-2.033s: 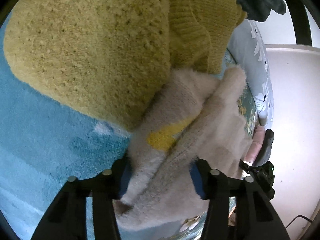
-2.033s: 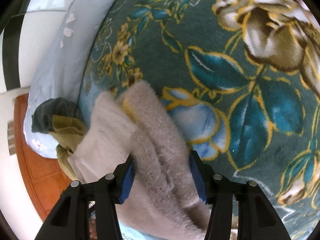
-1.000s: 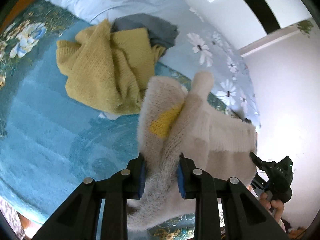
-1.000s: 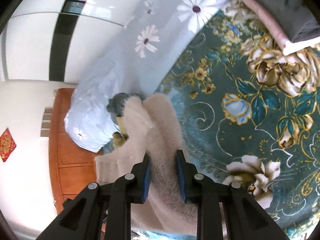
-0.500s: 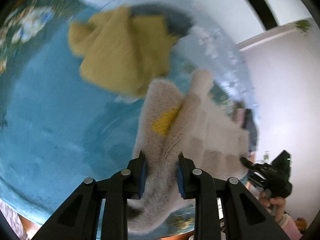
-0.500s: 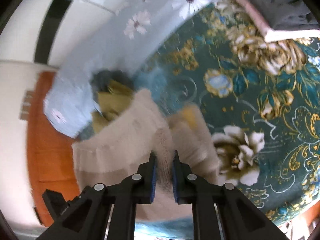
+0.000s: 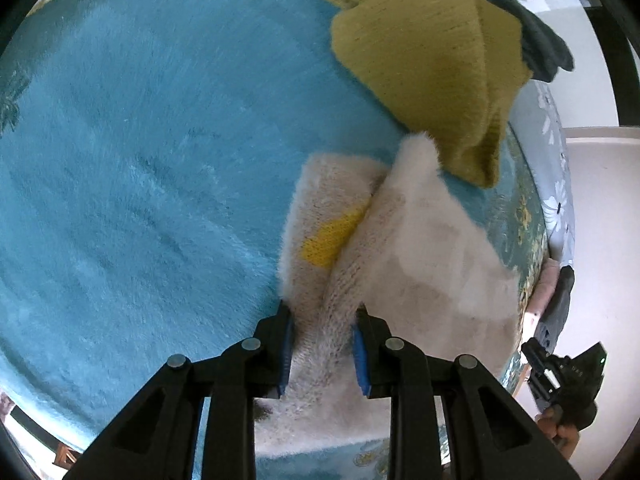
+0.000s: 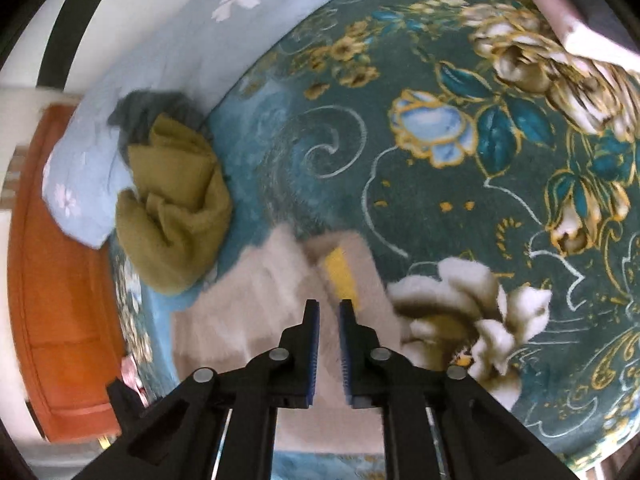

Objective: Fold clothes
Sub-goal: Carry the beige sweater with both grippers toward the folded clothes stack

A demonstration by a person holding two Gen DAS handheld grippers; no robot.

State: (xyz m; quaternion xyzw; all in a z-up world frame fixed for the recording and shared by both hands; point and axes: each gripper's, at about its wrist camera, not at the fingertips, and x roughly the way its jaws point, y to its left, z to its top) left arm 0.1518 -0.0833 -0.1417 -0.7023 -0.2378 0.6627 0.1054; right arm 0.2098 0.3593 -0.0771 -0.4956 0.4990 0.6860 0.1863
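your left gripper (image 7: 322,344) fingers clamp the cream sweater (image 7: 420,256) edge; your right gripper (image 8: 329,344) fingers, narrow, pinch its opposite edge, spreading it above the bed (image 8: 460,208).

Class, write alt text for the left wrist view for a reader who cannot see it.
The left gripper is shut on a fluffy beige sweater with a yellow patch, which lies on a teal blanket. A crumpled mustard sweater lies beyond it, touching its far tip.
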